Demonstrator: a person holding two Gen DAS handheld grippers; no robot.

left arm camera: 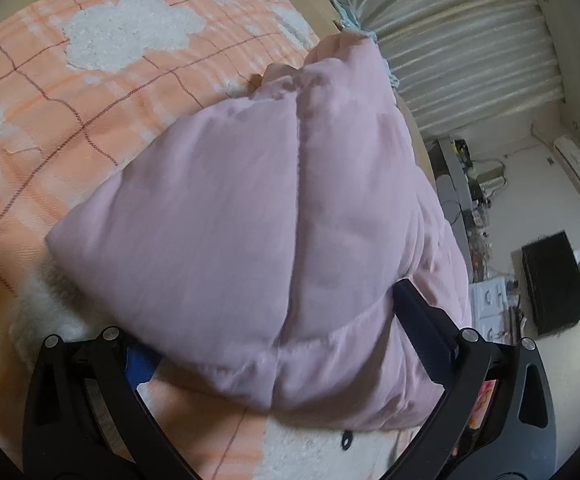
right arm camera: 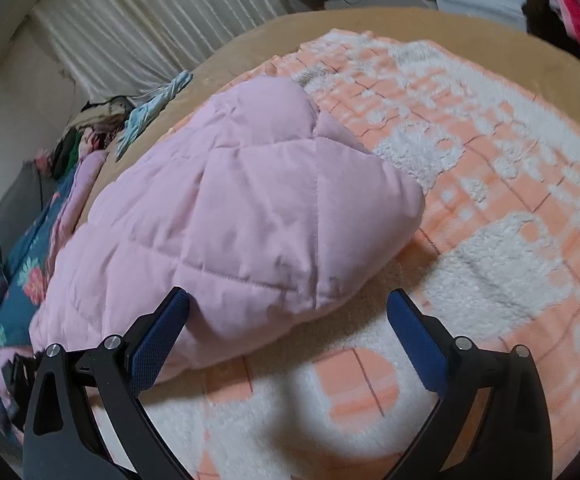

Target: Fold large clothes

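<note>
Step in hand: judged from the bundle's compact shape, a late fold or a final squaring-up of the pink quilted coat (left arm camera: 250, 200); the near edge is bracketed by both tools
Doing it well: bite a full thickness of padding, not just the outer shell, since the slick fabric is likely to slide; bring both sides over together so the puffy fill does not spring open; press down after laying it flat to let trapped air out
Left gripper (left arm camera: 274, 332): jaws spread wide, the coat's bulk bulging between them; one finger presses into the fabric, the blue pad of the other is half hidden beneath it; nothing pinched that can be seen
Right gripper (right arm camera: 288, 328): jaws released and wide; one blue pad touches the coat's near edge, the other stands clear over the blanket (right arm camera: 469, 208)
Coat's place: on the bed, lying on the orange-and-white plaid blanket, near the curtain (right arm camera: 150, 20) side
Coat's look: pale pink, diamond-quilted, thick and pillowy; stitched seams visible; folded into a rounded, lumpy parcel with soft corners
</note>
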